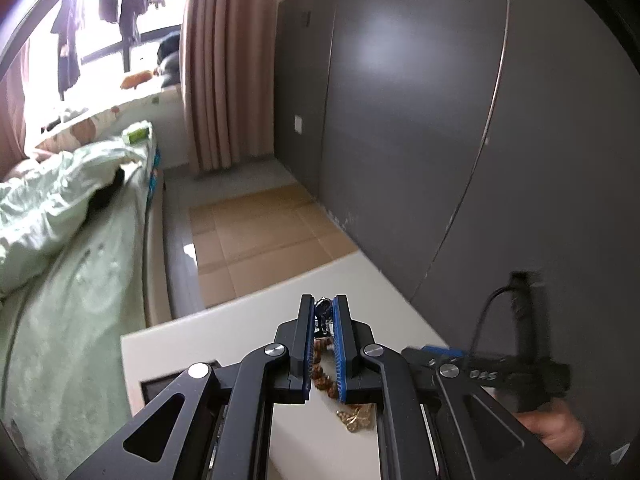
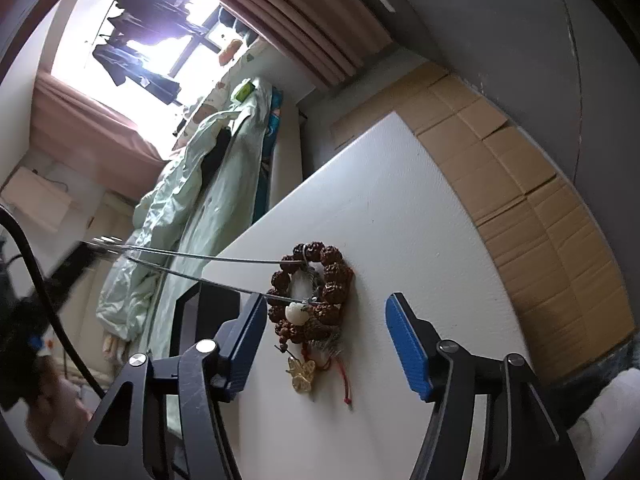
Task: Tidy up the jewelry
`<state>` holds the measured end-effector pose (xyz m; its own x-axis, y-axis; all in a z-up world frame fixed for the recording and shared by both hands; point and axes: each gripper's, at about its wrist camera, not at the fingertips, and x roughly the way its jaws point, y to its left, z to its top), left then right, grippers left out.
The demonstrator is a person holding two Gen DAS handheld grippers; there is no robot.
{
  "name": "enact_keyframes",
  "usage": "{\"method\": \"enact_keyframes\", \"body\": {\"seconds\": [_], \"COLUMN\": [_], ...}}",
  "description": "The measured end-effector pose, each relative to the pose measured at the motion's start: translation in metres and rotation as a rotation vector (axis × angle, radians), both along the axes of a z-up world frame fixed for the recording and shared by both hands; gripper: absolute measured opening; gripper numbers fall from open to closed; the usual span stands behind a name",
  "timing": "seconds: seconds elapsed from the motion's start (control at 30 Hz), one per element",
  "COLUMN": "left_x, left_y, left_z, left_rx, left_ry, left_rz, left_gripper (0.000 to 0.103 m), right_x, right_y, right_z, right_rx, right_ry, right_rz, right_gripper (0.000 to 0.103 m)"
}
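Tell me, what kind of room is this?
Most likely a bedroom. There is a bed with a rumpled pale green quilt, pink curtains beside a bright window with clothes hanging outside, and a white table where a brown bead bracelet lies.

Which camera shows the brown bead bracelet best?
Right wrist: the whole brown bead bracelet lies in plain view on the white table. Left wrist shows only some beads between the nearly closed fingers.

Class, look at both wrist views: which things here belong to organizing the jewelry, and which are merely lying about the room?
Belongs to the job:
brown bead bracelet
gold charm
silver chain
left gripper, closed on a small dark-and-silver item

Just lying about:
green bedding
flattened cardboard
pink curtain
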<state>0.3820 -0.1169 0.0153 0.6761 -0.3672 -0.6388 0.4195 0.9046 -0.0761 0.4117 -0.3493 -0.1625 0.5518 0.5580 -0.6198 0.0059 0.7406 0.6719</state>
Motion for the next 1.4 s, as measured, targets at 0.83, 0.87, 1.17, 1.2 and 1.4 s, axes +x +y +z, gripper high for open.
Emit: {"method": "enact_keyframes", "body": {"seconds": [0.83,0.87,1.17,1.2,1.4], "left_x": [-0.044,-0.046,-0.057,-0.057,-0.054], "left_y": [0.03,0.031,0.032,0.032,0.039], "left_z": [0.12,0.125,0.137,0.136,0.129], "left_rx": [-0.029,-0.028,-0.02,-0.021,-0.027], "left_ry": [-0.271,-0.283,-0.315,-0.314,-0.296], "left_rz": [0.038,0.042,0.038,0.041,0.064], "left_gripper": [0.009,0.009,0.009,0.009,0.009], "right_x": [0.005,0.005,0.009,0.01,0.007], "right_y": [0.027,0.029,0.062,0.069,0.106], "right_z": [0.001,0.001,-0.001,-0.002,0.002], "right_rx": [0.012,0.011,0.051,0.058,0.063], "right_ry": [-0.024,-0.023,-0.014,-0.011,-0.026], "right_rz": [0.099,0.106,0.217,0.239,0.36], "right_gripper": [0.061,0.061,0.061,0.061,0.061]}}
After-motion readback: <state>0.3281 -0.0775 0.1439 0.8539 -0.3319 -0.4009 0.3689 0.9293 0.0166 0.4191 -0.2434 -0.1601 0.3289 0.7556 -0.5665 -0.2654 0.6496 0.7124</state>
